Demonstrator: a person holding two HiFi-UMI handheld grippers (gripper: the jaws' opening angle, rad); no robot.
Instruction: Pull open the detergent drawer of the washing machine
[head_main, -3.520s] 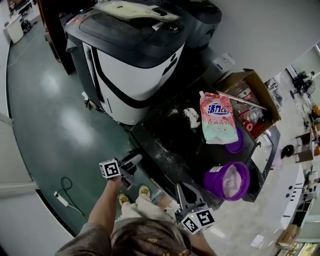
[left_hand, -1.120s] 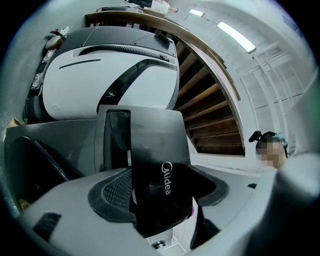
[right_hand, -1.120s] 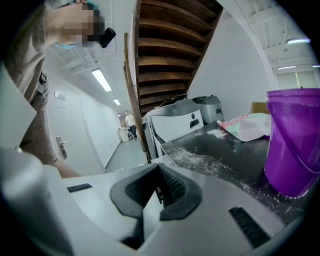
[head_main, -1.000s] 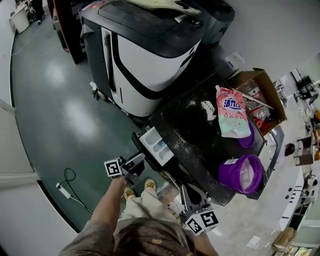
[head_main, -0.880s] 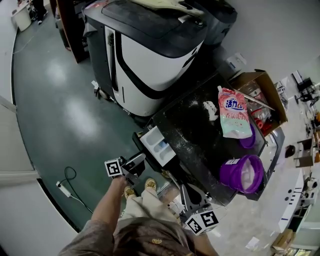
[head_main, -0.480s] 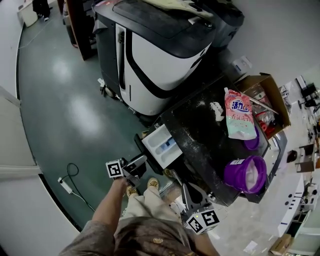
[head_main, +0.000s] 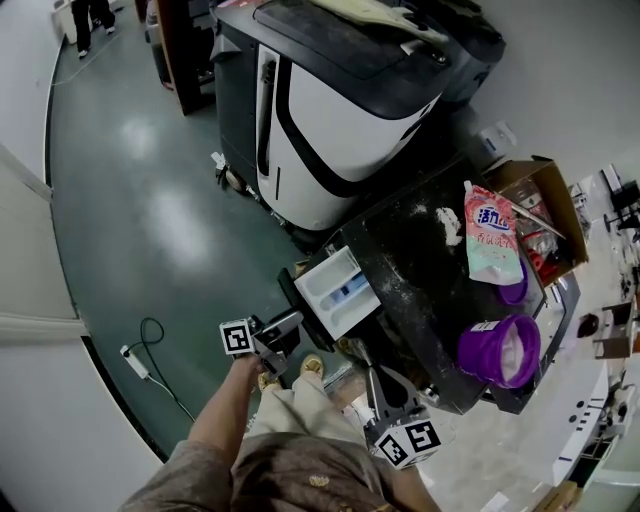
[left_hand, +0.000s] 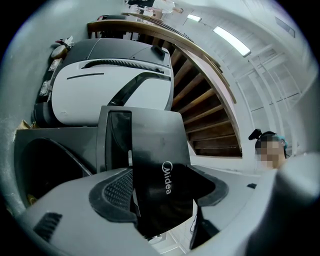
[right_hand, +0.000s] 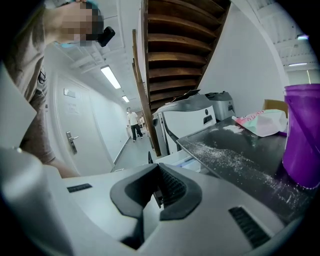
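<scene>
Left gripper (head_main: 283, 333) clamped on the black front of the detergent drawer (head_main: 338, 290) — drawer stands out of the washing machine (head_main: 420, 275). Right gripper (head_main: 372, 383) pinched shut, empty — purple tub (head_main: 497, 352) to its right.

head view: overhead, steeply down | left gripper view: close on drawer front (left_hand: 160, 167) | right gripper view: low across washer top (right_hand: 240, 155)

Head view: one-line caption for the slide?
Left gripper holds the detergent drawer pulled out of the washing machine; right gripper hangs shut and empty.
</scene>
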